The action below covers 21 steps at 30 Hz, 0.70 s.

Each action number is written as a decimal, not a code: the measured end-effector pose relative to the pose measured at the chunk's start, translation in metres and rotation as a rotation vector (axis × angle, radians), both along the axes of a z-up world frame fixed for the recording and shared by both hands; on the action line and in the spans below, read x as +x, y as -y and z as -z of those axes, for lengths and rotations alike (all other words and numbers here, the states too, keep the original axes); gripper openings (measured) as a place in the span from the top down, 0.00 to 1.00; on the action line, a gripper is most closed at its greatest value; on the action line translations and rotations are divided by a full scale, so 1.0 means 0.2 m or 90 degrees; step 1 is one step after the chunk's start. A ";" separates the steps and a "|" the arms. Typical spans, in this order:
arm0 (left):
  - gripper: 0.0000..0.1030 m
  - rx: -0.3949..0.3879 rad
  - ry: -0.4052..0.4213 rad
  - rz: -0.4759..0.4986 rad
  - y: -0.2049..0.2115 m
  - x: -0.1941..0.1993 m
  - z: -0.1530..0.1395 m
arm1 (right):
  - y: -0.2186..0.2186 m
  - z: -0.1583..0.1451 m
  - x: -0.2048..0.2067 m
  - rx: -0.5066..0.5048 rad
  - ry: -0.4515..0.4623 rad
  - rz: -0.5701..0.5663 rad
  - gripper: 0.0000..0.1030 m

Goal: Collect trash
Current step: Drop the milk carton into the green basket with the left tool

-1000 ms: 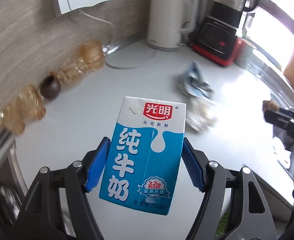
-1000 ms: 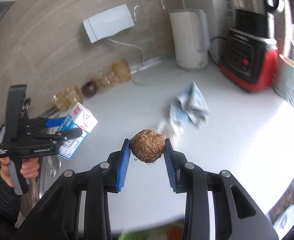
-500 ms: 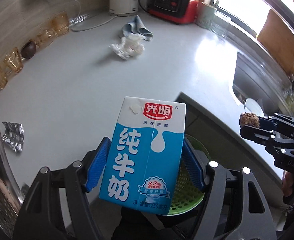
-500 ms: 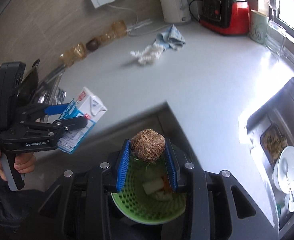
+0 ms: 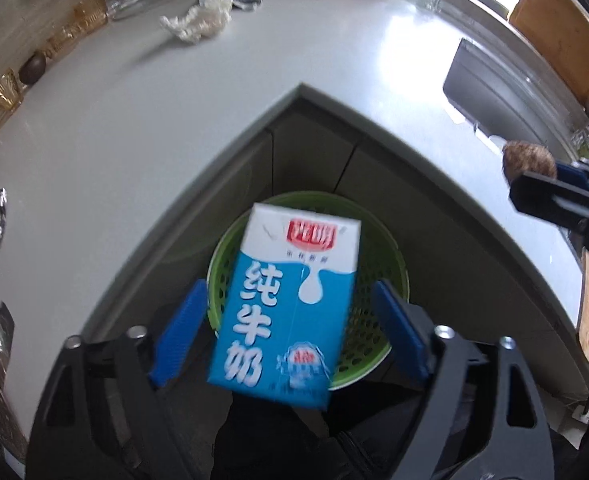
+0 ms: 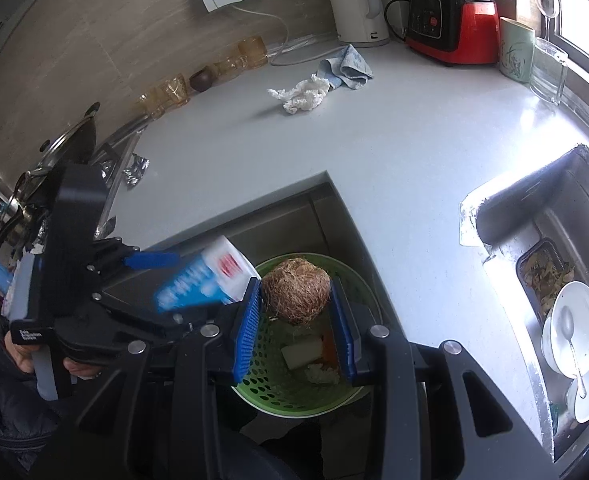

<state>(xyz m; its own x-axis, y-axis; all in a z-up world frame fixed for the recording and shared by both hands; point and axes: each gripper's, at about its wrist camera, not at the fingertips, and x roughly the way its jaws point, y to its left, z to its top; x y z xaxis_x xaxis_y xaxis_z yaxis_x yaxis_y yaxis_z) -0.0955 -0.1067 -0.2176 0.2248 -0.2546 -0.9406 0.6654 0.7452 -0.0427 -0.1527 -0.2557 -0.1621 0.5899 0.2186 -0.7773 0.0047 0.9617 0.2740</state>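
Blue-padded jaws of the left gripper [image 5: 290, 340] have just been opening, clear of the milk carton [image 5: 286, 308] above the green basket [image 5: 378, 280]. The right gripper [image 6: 296, 320] clamps a fibrous brown husk [image 6: 296, 292].

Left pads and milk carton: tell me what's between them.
Nothing. Left wrist view shows the left gripper just opened, a bare gap each side of the milk carton, above the bin.

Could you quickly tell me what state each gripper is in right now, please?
Left gripper: open, just released; milk carton loose between its pads, over the green basket.
Right gripper: shut on the brown fibrous ball.
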 end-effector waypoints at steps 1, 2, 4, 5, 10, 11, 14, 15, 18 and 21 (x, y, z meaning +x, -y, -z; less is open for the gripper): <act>0.16 0.009 0.000 0.001 0.01 -0.02 0.01 | 0.00 0.00 0.00 0.001 0.001 -0.001 0.67; 0.16 0.014 0.002 0.004 0.02 -0.03 0.01 | 0.01 0.00 0.00 0.002 0.003 -0.002 0.67; 0.13 0.021 0.011 0.005 0.03 -0.05 0.00 | 0.01 0.00 -0.01 0.004 0.005 -0.004 0.67; 0.12 0.022 0.019 0.004 0.04 -0.05 -0.01 | 0.01 0.00 -0.01 0.005 0.007 -0.005 0.67; 0.10 0.014 0.071 -0.013 0.03 -0.05 -0.13 | 0.02 -0.01 -0.02 0.005 0.015 -0.008 0.67; 0.09 0.010 0.084 -0.018 0.02 -0.05 -0.16 | 0.01 -0.01 -0.01 0.005 0.015 -0.008 0.67; 0.07 0.004 0.107 -0.029 0.01 -0.04 -0.22 | 0.01 0.01 -0.01 0.006 0.013 -0.008 0.66; 0.07 0.002 0.109 -0.031 0.01 -0.04 -0.24 | 0.01 0.01 0.00 0.004 0.012 -0.009 0.66; 0.07 0.002 0.121 -0.037 -0.01 -0.03 -0.26 | -0.01 0.02 0.01 0.001 0.009 -0.015 0.66; 0.07 0.000 0.125 -0.042 -0.02 -0.02 -0.27 | -0.02 0.03 0.02 -0.007 0.005 -0.021 0.66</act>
